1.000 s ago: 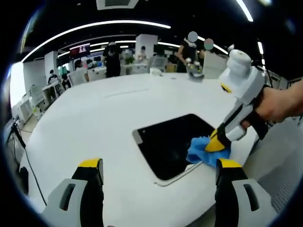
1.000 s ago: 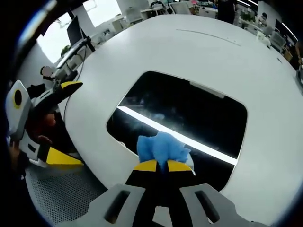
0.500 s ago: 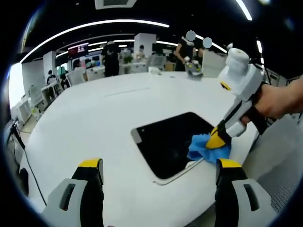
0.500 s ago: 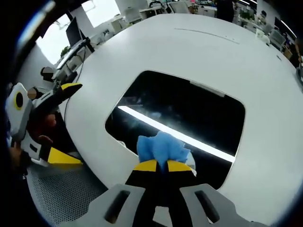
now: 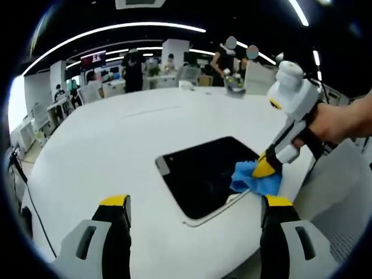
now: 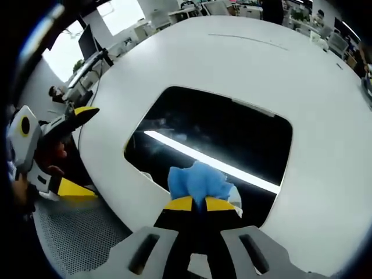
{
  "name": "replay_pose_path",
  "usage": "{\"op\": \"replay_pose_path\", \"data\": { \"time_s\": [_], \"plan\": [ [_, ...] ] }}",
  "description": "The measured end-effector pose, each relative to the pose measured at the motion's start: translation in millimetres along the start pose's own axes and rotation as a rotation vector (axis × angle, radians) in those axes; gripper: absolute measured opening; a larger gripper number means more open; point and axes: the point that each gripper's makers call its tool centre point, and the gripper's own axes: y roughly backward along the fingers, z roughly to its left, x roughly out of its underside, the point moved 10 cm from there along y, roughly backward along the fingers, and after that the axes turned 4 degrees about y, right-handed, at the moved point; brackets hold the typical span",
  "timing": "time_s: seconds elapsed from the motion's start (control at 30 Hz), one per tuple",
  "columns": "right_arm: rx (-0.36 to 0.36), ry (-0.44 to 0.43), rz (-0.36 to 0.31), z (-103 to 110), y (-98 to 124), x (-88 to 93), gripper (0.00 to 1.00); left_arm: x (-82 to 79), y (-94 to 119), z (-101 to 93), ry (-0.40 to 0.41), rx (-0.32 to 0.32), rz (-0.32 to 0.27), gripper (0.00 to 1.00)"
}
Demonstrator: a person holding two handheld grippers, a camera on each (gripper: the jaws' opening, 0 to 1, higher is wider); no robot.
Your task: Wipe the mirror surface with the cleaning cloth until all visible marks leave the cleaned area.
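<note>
Mirror (image 5: pixel 203 180) sits lower centre of the left gripper view on the round white worktop (image 5: pixel 116 151), a dark rounded rectangle whose long axis runs from lower centre up toward the right of the frame, one short end toward the camera. At the bottom left and bottom right of that view the left gripper (image 5: pixel 192 232) hangs above the worktop with its jaws wide apart and nothing between them. To the right, the right gripper (image 5: pixel 266 167), held in a person's hand (image 5: pixel 340 122), presses the blue cleaning cloth (image 5: pixel 253 180) onto the mirror's right-hand edge.

Compared with a second ago the cloth has crept slightly up and left along that edge, so the wipe is under way but covers only a small strip; most of the glass is probably still to do.

In the right gripper view the left gripper (image 6: pixel 49 157) sits at the far left. At centre the mirror (image 6: pixel 232 133) lies with its long axis from lower left to upper right, a ceiling light reflected as a bright bar. Faint smears near that bar may be marks, though reflections make this hard to judge. Bottom centre, the right gripper (image 6: pixel 199 203) has its jaws clamped on the cloth (image 6: pixel 197 181).
</note>
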Motion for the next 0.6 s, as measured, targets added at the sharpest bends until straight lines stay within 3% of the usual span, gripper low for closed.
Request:
{"op": "replay_pose_path", "data": {
  "time_s": [0.07,0.23,0.5,0.6],
  "plan": [
    [0.001,-0.002,0.0,-2.0,0.6,0.8,0.0,-3.6,0.6,0.3,-0.009,-0.004,-0.041,0.99],
    [0.007,-0.014,0.002,-7.9,3.0,3.8,0.0,0.3,-0.5,1.8,0.036,-0.003,-0.005,0.99],
    [0.016,-0.034,0.01,-19.1,7.7,9.3,0.0,0.6,-0.4,0.9,0.047,0.006,-0.009,0.99],
    [0.018,-0.04,0.013,-22.0,8.8,10.5,0.0,2.9,-0.6,1.2,0.068,0.009,0.021,0.99]
  ]
}}
